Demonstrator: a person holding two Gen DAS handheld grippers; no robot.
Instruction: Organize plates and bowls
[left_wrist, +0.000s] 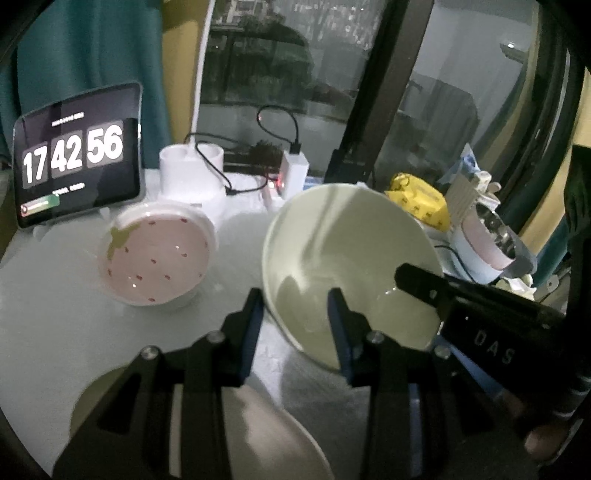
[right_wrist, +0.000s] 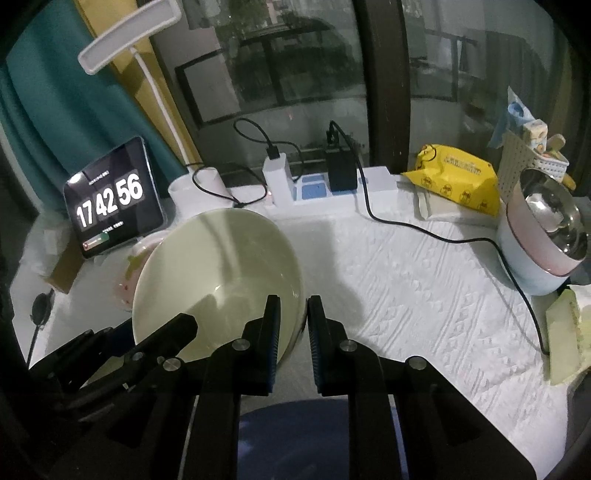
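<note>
A pale green bowl hangs tilted above the white table, held from both sides. My left gripper is shut on its near-left rim, one pad outside the wall and one inside. My right gripper is shut on the bowl at its right rim. In the left wrist view a finger of the right gripper reaches into the bowl. Behind it, a pink strawberry-pattern bowl stands on the table. A beige dish lies under my left gripper, and something dark blue lies under my right.
A tablet showing a clock stands at the back left beside a white lamp base. A power strip with chargers and a yellow pack line the window. An electric pot stands right, its black cable crossing the cloth.
</note>
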